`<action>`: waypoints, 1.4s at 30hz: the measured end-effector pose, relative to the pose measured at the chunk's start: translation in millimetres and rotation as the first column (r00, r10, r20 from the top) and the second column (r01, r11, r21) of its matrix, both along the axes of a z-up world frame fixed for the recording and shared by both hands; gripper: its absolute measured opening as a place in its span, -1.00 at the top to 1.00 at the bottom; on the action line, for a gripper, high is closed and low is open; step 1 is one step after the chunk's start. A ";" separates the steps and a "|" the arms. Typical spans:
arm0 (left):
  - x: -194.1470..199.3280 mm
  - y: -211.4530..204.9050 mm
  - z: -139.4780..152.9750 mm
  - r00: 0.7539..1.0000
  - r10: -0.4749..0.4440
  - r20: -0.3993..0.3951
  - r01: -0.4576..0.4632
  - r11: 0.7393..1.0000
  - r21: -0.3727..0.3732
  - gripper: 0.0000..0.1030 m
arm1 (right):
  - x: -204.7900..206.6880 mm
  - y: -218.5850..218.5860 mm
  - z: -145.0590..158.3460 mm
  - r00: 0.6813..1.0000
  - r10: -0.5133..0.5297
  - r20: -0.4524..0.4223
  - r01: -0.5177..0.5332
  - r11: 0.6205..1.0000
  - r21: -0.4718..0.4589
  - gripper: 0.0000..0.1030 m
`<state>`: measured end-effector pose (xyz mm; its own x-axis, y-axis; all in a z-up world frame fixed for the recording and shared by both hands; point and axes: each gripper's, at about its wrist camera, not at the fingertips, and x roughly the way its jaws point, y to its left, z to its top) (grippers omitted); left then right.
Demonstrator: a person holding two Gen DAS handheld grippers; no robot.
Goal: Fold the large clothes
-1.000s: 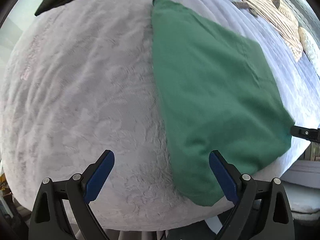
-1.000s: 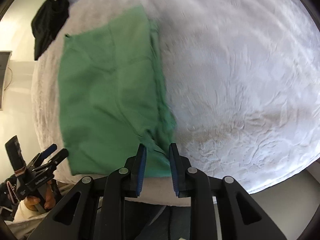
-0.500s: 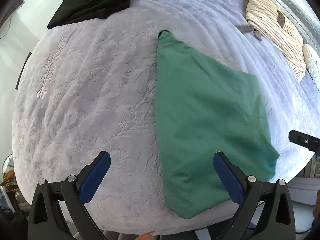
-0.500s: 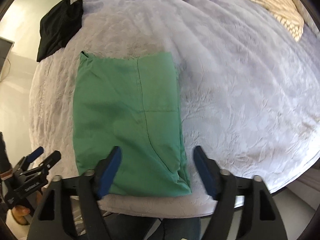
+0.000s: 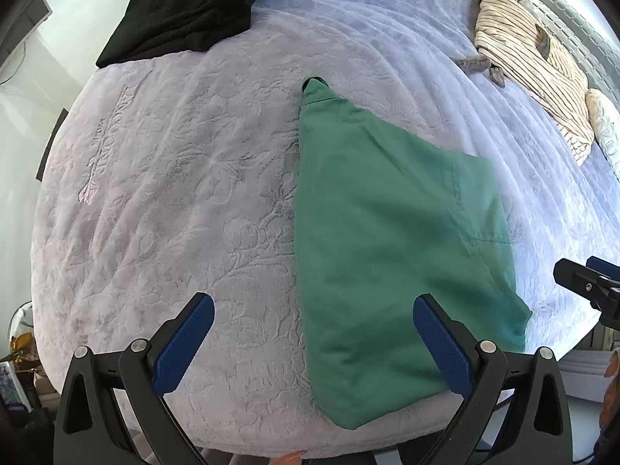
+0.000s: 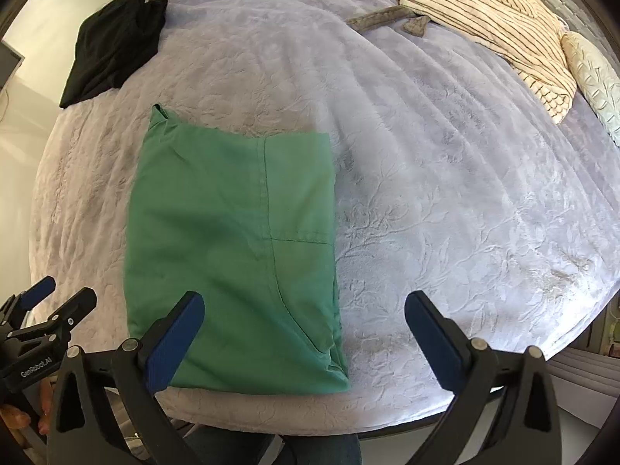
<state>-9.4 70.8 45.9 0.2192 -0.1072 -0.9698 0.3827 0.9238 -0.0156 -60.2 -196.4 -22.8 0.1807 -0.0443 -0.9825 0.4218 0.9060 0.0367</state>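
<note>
A green garment [image 5: 387,232] lies folded into a flat rectangle on the pale grey bedspread [image 5: 174,178], its near edge at the bed's front edge. It also shows in the right wrist view [image 6: 232,248]. My left gripper [image 5: 314,341] is open and empty, raised above the bed's front edge, left of the garment's middle. My right gripper [image 6: 304,339] is open and empty above the garment's near right corner. Each gripper shows at the edge of the other's view: the right one [image 5: 585,283] and the left one [image 6: 50,310].
A folded black garment [image 5: 182,7] lies at the far left of the bed, also in the right wrist view [image 6: 112,42]. A cream striped robe [image 6: 492,23] with a grey belt lies at the far right, a pale pillow [image 6: 596,81] beside it.
My right gripper has opened and let go of the green garment's near edge. Both grippers have pulled back and up from the bed. The garment now lies flat.
</note>
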 end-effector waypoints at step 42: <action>-0.7 -6.4 3.8 1.000 -0.007 0.014 0.007 1.000 0.014 -1.00 | -1.3 -2.9 1.0 1.000 -0.010 0.004 0.010 1.000 0.007 -1.00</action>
<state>-10.1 64.4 49.6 0.2316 -0.0954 -0.9681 0.3893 0.9211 0.0024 -61.5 -199.3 -21.8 0.1847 -0.0389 -0.9820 0.4308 0.9013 0.0453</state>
